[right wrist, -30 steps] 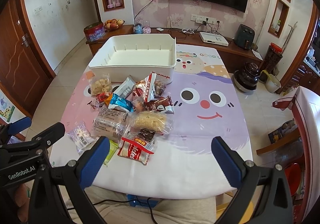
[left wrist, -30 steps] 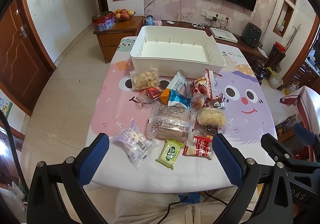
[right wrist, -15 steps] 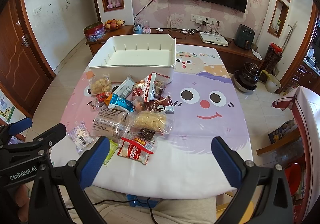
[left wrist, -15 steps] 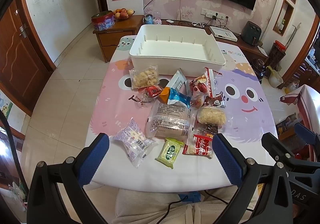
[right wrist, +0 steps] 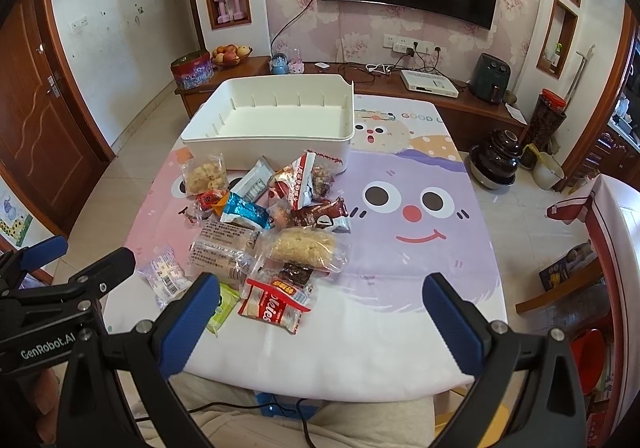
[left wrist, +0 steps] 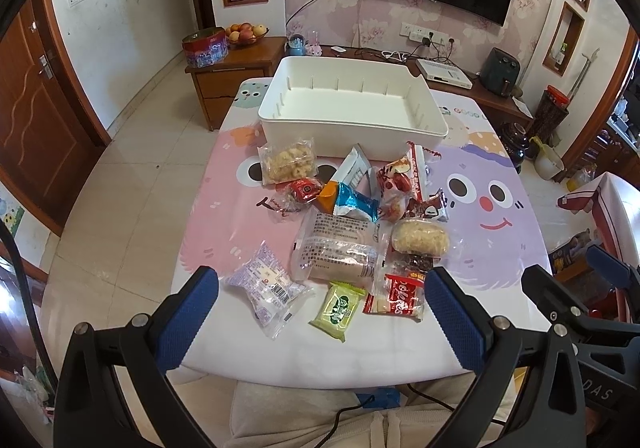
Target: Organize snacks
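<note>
An empty white bin (left wrist: 352, 104) (right wrist: 272, 120) stands at the far end of the table. In front of it lies a pile of several snack packets: a green packet (left wrist: 338, 304), a red packet (left wrist: 398, 296) (right wrist: 276, 306), a clear wrapped cake (left wrist: 340, 248), a pale purple packet (left wrist: 266, 286), a blue packet (left wrist: 354, 204) and a bag of puffs (left wrist: 286, 164). My left gripper (left wrist: 320, 324) is open and empty above the near table edge. My right gripper (right wrist: 320, 320) is open and empty, to the right of the left one.
The table has a cartoon cloth (right wrist: 420, 248) with bare room on its right half. A wooden TV cabinet (left wrist: 232, 68) with a fruit bowl and a tin stands behind. A chair (right wrist: 616, 248) is at the right. The person's lap is under the near edge.
Both grippers have stayed open and nearly still; the left view has crept slightly. No snack has moved.
</note>
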`<state>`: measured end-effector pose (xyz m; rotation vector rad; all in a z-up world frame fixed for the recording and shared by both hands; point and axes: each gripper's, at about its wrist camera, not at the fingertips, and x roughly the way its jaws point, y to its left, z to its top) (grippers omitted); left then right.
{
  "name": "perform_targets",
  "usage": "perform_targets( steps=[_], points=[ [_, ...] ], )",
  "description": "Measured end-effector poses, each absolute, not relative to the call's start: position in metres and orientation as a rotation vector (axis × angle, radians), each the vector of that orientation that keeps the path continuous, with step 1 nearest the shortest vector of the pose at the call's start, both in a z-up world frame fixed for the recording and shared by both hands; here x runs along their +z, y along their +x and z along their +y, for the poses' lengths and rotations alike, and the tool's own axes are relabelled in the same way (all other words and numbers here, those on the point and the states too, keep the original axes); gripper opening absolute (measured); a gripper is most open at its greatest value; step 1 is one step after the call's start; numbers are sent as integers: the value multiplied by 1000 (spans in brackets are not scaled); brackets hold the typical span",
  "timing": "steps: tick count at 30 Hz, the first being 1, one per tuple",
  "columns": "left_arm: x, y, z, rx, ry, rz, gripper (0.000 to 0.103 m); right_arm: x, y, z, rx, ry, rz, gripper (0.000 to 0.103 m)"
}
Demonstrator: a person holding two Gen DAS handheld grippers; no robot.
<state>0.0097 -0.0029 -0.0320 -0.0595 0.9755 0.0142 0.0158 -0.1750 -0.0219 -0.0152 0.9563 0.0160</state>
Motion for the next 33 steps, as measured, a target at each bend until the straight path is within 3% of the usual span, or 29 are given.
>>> perform_targets(
  steps=[10,16,33],
  points=[
    [-14,15,9,-60,-92,897,102,-3,17,-171,9,-49,897,102],
    [-19,28,14,-95,-80,949,102,-4,23,-166,27,-76,883,102],
    [-134,65,71,22,-144,1197,102,-67,63,-176,84,-84,1010,96]
  ],
)
